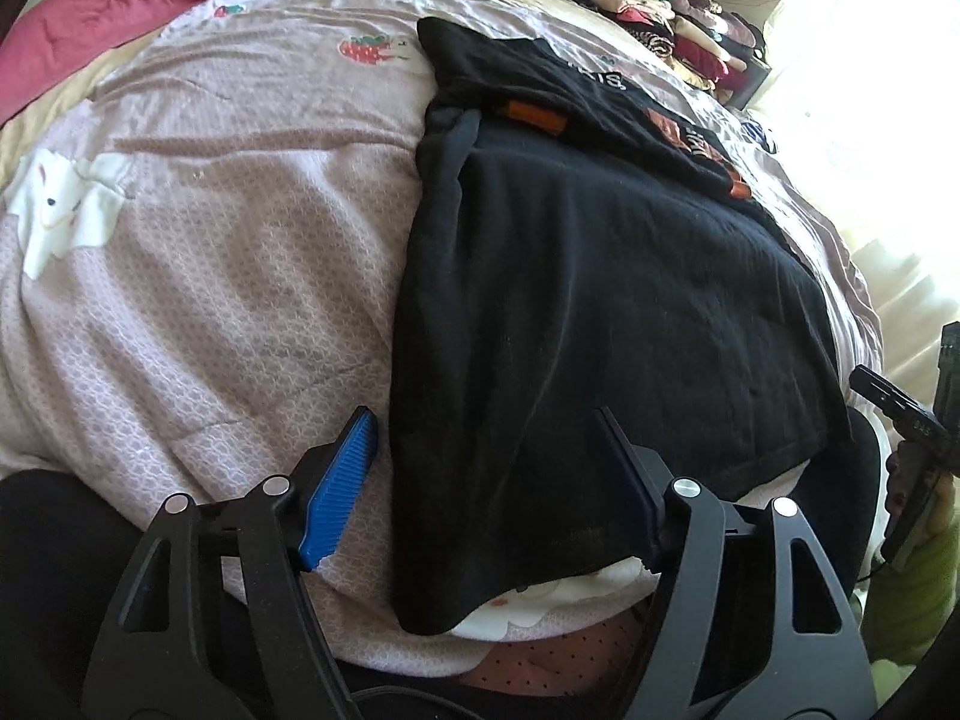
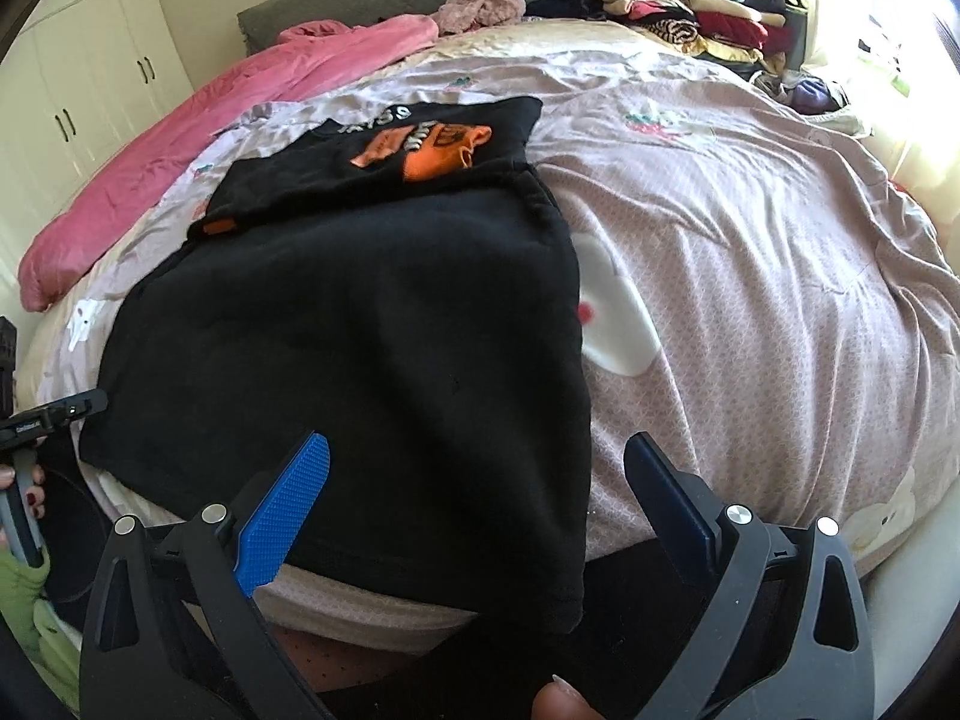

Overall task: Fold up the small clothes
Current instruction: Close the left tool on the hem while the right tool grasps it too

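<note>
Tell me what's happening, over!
Left claw open over near corner of black cotton shirt. Right claw open at other corner. Shirt flat on pink quilted bedspread. Nothing blocking.

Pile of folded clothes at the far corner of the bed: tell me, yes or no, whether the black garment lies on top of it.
No. The black garment lies flat on the pink quilt, apart from the pile of folded clothes.

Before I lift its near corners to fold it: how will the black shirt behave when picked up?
Probably floppy: the black shirt already drapes limply over the bed edge. Likely light, since it lies thin and flat. It may drag on the textured pink cover rather than slide, so lift both corners together.
</note>
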A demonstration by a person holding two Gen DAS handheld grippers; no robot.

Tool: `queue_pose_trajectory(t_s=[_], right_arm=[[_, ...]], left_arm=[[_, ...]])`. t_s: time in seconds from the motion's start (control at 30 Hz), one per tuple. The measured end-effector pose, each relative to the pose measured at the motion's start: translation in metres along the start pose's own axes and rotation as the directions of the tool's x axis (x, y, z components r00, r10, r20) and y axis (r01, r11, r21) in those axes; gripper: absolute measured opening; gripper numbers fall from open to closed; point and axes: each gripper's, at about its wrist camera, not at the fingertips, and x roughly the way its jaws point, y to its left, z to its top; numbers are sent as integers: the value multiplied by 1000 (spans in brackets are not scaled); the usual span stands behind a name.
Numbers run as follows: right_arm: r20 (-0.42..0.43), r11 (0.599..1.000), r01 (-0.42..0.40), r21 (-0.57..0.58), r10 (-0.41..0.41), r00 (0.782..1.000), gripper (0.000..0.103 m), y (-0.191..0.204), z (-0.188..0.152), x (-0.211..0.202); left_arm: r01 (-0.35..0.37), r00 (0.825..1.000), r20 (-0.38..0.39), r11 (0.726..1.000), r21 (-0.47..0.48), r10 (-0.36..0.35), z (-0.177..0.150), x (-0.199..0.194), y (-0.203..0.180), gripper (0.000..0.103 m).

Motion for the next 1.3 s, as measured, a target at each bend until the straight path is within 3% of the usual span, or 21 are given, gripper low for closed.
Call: queue_pose_trajectory(t_s=[0.07,0.17,0.33,0.43,0.47,0.5,0.6,0.67,0.7,0.8,0.9,1.13,1.17,1.3], right_arm=[[-8,1000,0,14,1,1000,96,-3,0,3],[-25,999,-7,47,8,1000,83,-9,-1,10],[-32,995,-18,96,21,999,78,-20,0,19],[-41,992,-58,116,63,997,61,-24,1,25],[-42,990,-80,119,85,995,46,-24,1,26],[-37,988,-105,114,110,993,38,-21,0,24],[-3,984,-163,74,164,986,33,-12,1,14],[0,986,-154,62,155,988,33,-11,2,13],[-5,987,-145,69,146,989,33,-12,2,14],[-32,988,-105,115,110,993,39,-23,1,23],[-47,979,-135,150,143,989,45,-31,-3,27],[-44,979,-142,144,150,988,47,-29,-3,31],[-41,980,-142,140,149,988,46,-28,-3,31],[-4,979,-174,104,176,984,11,-23,-2,19]], left_arm=[[2,1000,0,1000,-3,-2,0,0,1,64],[4,1000,-1,1000,-6,-4,-1,2,2,64],[4,1000,-2,1000,-7,-4,-1,2,3,64],[5,1000,-3,1000,-10,-5,-2,3,4,64],[5,1000,-3,1000,-10,-5,-2,4,4,64],[5,1000,-3,1000,-10,-5,-2,4,4,64],[5,1000,-3,1000,-9,-5,-2,4,4,64],[5,1000,-3,1000,-10,-5,-2,3,4,64],[6,1000,-1,1000,-10,-6,-2,3,4,62],[1,1000,14,999,-32,-1,-1,2,9,42],[12,1000,19,999,-51,-11,-1,1,12,29],[14,1000,9,998,-59,-13,1,10,11,31],[11,1000,11,998,-57,-10,1,10,11,30],[3,999,45,999,-33,-1,0,-2,5,9]])
